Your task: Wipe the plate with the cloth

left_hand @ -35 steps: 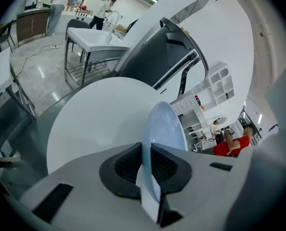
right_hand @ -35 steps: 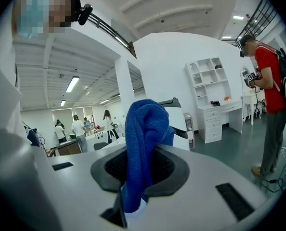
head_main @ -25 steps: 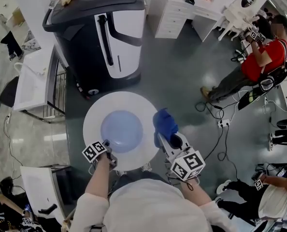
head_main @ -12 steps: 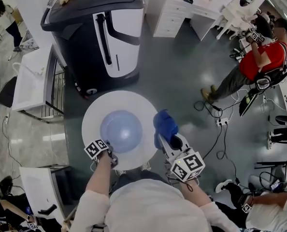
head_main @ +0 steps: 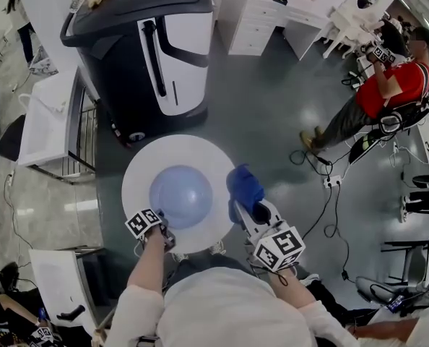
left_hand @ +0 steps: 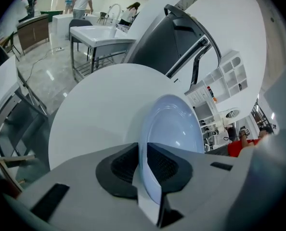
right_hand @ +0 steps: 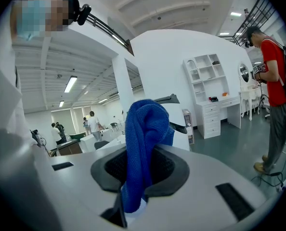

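A pale blue plate (head_main: 180, 196) rests on the round white table (head_main: 146, 165). My left gripper (head_main: 164, 231) is shut on the plate's near rim; in the left gripper view the plate (left_hand: 174, 129) runs edge-on between the jaws of that gripper (left_hand: 147, 170). At the table's right edge my right gripper (head_main: 247, 207) is shut on a bunched blue cloth (head_main: 243, 186), which stands beside the plate and does not touch it. In the right gripper view the cloth (right_hand: 144, 143) sticks up from between the jaws of the right gripper (right_hand: 139, 170).
A large black and white machine (head_main: 149, 45) stands just beyond the table. White furniture (head_main: 272, 9) is at the back. A person in a red shirt (head_main: 384, 92) stands at the right, with cables (head_main: 330, 186) on the grey floor. A white sink stand (head_main: 48, 121) is at the left.
None of note: both grippers, the plate and the cloth keep their places. Only people in the background have moved.
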The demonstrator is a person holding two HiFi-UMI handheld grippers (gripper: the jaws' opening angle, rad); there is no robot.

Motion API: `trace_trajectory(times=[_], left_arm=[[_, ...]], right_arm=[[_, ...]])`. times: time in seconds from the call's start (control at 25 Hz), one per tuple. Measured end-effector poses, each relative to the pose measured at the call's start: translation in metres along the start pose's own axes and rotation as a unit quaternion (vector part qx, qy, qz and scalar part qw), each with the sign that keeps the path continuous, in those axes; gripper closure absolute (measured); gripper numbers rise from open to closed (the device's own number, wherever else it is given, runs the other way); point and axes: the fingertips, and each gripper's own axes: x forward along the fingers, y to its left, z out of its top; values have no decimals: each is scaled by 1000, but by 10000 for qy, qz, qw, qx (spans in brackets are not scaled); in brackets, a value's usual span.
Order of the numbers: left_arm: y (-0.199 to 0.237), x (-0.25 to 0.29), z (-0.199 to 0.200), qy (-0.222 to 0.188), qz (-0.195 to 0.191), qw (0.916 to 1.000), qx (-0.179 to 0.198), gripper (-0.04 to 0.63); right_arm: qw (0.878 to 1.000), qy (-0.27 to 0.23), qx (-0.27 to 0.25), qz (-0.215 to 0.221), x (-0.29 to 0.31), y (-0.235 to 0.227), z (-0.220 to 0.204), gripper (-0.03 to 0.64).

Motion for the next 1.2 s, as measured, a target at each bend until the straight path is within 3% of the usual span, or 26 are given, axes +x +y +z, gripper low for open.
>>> trace_trajectory(times=[0.08,0.12,0.16,0.56,0.6,0.68,0.88,1.08,1.2], left_arm=[[-1,-3,3,-65,-31,10000,-43,522],[-2,-5,5,-98,-62,9999,-57,450],[-3,-8,7,-132,-86,9999,-56,421],[-22,-54,33,-833,-114,9942,664,422],[-25,-60,36,-918,-126,9927,772,436],[-32,-70,40,-1067,-152,9895,966,526],[-55,-89,39,-1102,-513,9834,1348,552],[-83,-123,32,-1271,-784,9691,1964,554],[-102,-147,35,-1509,-915,9543,2413,554]], right_arm=[[10000,-5,14,32,0,0,1,528],[10000,-3,13,47,1,0,2,528],[10000,-8,11,73,2,1,2,528],[9990,-89,30,432,12,15,7,528],[9989,-93,31,460,13,16,8,528],[9987,-91,42,501,14,17,8,528],[9980,-94,33,627,20,24,8,528],[9971,-107,109,746,23,30,9,528],[9964,-143,91,827,25,33,12,528]])
